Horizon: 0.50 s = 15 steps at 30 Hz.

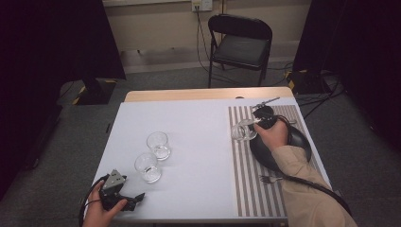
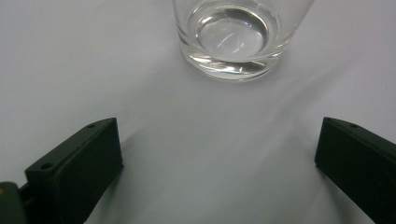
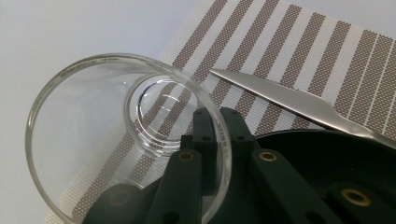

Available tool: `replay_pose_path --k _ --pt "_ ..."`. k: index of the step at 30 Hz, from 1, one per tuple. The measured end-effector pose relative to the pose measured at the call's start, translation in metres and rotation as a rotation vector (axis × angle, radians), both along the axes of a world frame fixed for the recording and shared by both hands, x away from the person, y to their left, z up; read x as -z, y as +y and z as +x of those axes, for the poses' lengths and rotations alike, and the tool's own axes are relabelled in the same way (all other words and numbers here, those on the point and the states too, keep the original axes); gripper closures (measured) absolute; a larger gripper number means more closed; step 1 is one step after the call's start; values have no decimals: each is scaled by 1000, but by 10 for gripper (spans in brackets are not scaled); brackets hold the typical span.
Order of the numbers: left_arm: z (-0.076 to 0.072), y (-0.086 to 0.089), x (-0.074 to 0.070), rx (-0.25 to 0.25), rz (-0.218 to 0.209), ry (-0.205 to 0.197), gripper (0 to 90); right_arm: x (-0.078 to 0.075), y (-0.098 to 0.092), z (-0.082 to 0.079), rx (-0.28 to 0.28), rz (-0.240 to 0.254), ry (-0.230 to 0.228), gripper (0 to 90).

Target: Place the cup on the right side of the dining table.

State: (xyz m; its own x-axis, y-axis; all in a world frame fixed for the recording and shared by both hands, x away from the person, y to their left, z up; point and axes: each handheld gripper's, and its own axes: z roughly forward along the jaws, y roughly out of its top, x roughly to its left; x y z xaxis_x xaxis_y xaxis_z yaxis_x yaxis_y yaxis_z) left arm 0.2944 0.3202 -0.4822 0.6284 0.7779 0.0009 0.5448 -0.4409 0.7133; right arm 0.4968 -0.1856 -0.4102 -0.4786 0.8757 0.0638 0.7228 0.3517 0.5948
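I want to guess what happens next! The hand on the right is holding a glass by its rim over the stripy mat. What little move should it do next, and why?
Probably lower the glass and stand it upright on the striped mat. The right gripper pinches its rim, one jaw inside and one outside, and the glass hangs tilted. The bare mat beside the black plate and knife looks free.
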Motion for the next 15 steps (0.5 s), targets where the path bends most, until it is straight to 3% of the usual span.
replay_pose_path --k 9,11,13,15 --pt "0 0 0 0 0 0 0 -1 2 -2 -2 -8 -26 847" --pt "0 0 0 0 1 0 0 -1 3 -2 -1 24 -31 806" --pt "0 0 0 0 0 0 0 -1 5 -2 1 11 -45 752" --pt "0 0 0 0 0 -1 0 -2 8 -2 -7 -3 -51 752"
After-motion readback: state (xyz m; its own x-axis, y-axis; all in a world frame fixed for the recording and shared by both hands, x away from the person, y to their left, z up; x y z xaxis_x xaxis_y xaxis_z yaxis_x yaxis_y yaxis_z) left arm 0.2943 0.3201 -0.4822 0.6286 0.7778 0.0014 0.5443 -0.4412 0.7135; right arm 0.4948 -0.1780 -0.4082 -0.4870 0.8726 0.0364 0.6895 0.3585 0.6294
